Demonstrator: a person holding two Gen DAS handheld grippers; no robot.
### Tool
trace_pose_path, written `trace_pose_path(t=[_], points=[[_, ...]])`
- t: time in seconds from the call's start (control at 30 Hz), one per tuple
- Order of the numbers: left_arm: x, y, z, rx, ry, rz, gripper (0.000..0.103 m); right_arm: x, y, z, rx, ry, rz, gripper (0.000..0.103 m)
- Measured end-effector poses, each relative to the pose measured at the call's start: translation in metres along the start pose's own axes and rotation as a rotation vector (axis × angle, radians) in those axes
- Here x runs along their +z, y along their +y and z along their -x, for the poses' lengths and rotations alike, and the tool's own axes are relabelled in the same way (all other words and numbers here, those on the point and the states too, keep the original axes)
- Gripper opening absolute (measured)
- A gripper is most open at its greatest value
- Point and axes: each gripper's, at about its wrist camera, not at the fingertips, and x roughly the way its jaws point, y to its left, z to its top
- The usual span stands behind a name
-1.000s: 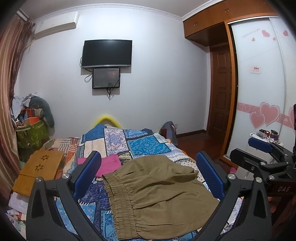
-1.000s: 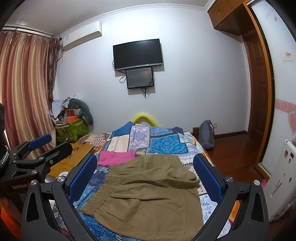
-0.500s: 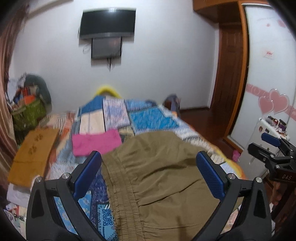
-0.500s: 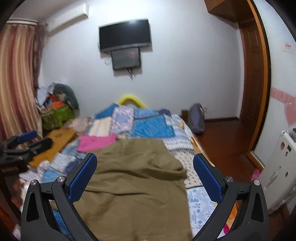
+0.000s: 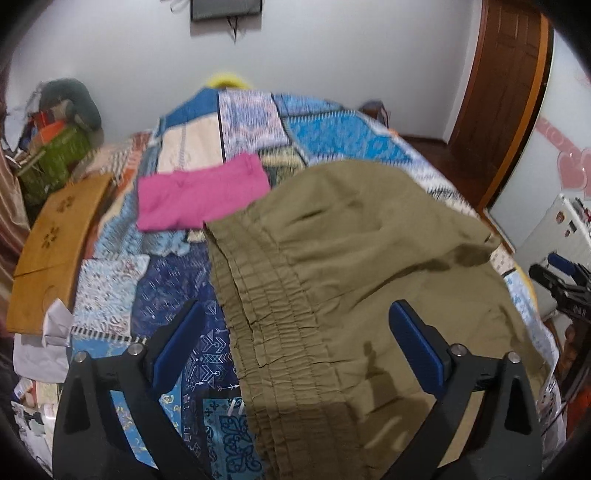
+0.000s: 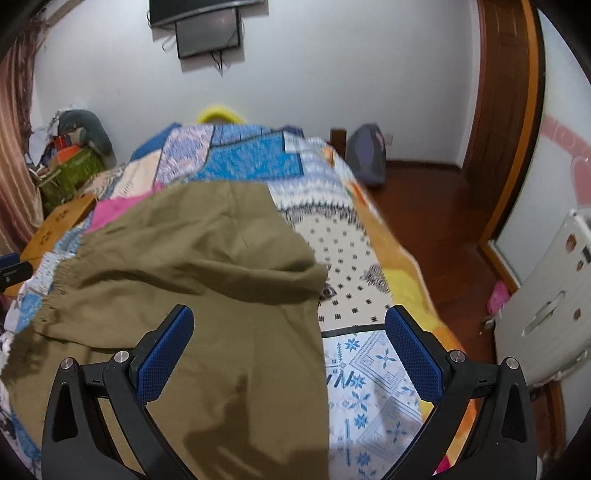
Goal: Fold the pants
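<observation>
Olive pants (image 5: 362, 280) spread on bed (image 5: 192, 347), elastic waistband at left tool (image 5: 299, 343), spread wide, empty. Step: approach, judged.

Right view: right tool (image 6: 290, 347) wide, empty, over pants' right edge. Next: lower, pinch fabric edge.

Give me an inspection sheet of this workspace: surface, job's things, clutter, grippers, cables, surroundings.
Surface: bed with patchwork quilt, mostly blue patches.
Job's things: olive pants lying spread on the quilt, elastic waistband toward the left side, one rumpled fold across the middle; not yet folded.
Clutter: pink garment beside the pants; wooden lap tray at the bed's left edge; pile of bags and clothes in the corner.
Grippers: left gripper open, above the waistband; right gripper open, above the pants' right edge; neither holds cloth.
Cables: wires hanging under the wall screen.
Surroundings: wooden door, wood floor, backpack against the wall.
</observation>
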Motion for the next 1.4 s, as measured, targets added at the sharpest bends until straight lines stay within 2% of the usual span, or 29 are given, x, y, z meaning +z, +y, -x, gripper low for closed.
trace_pose_path(t=[0.07, 0.17, 0.2, 0.27, 0.4, 0.5, 0.57, 0.67, 0.87, 1.07, 1.17, 1.3, 1.4], points=[[0.002, 0.002, -0.012, -0.009, 0.034, -0.005, 0.098, 0.001, -0.003, -0.016, 0.02, 0.044, 0.009, 0.09], [0.001, 0.004, -0.028, -0.015, 0.081, -0.015, 0.097, 0.002, -0.011, -0.038, 0.058, 0.103, 0.008, 0.081], [0.001, 0.005, -0.034, -0.016, 0.101, -0.018, 0.095, 0.001, -0.013, -0.045, 0.07, 0.125, 0.005, 0.079], [0.001, 0.007, -0.042, -0.016, 0.131, -0.016, 0.091, 0.0, -0.017, -0.06, 0.097, 0.174, -0.002, 0.066], [-0.006, 0.014, -0.058, -0.018, 0.183, -0.002, 0.085, -0.004, -0.021, -0.077, 0.167, 0.246, -0.014, 0.055], [-0.009, 0.02, -0.063, -0.037, 0.188, 0.021, 0.085, -0.007, -0.017, -0.077, 0.16, 0.231, 0.007, 0.044], [-0.009, 0.022, -0.063, -0.034, 0.178, 0.017, 0.085, -0.01, -0.018, -0.076, 0.119, 0.217, 0.013, 0.026], [-0.008, 0.022, -0.064, -0.018, 0.168, 0.007, 0.085, -0.014, -0.023, -0.073, 0.094, 0.202, 0.006, 0.012], [-0.008, 0.022, -0.062, 0.039, 0.134, -0.042, 0.084, -0.018, -0.021, -0.069, 0.092, 0.21, 0.028, 0.011], [-0.005, 0.034, -0.064, -0.027, 0.182, 0.013, 0.084, -0.014, -0.019, -0.071, 0.075, 0.245, 0.029, 0.012], [-0.001, 0.033, -0.048, -0.028, 0.157, -0.005, 0.083, -0.01, -0.018, -0.062, 0.096, 0.249, 0.045, 0.013], [0.011, 0.037, -0.027, -0.015, 0.093, -0.02, 0.083, 0.002, -0.017, -0.046, 0.122, 0.197, 0.06, 0.02], [0.025, 0.041, -0.027, -0.006, 0.079, -0.01, 0.083, 0.019, -0.015, -0.042, 0.119, 0.146, 0.072, 0.032]])
